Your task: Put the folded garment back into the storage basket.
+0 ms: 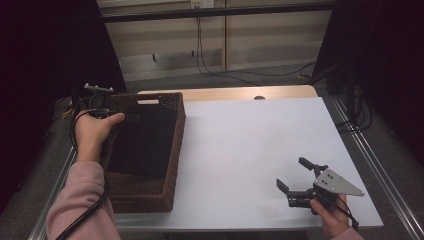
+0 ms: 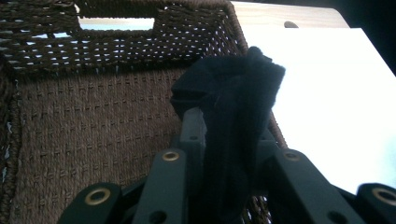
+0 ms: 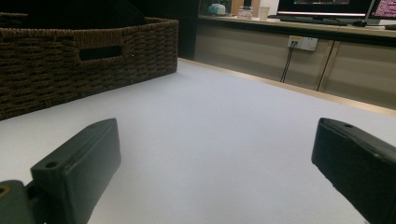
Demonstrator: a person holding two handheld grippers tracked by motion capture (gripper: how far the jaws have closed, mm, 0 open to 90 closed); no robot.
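Observation:
A brown wicker basket stands on the left side of the white table. A black cloth hangs down into it from my left gripper, which a hand holds over the basket's far left corner. In the left gripper view the left gripper is shut on the bunched black cloth, above the basket's woven floor. My right gripper rests near the table's front right corner. In its own view the right gripper stands open, nothing between its fingers, facing the basket.
A wooden strip runs along the table's far edge. Metal rails flank the table. Cables hang down the back wall. A counter with screens stands beyond the table.

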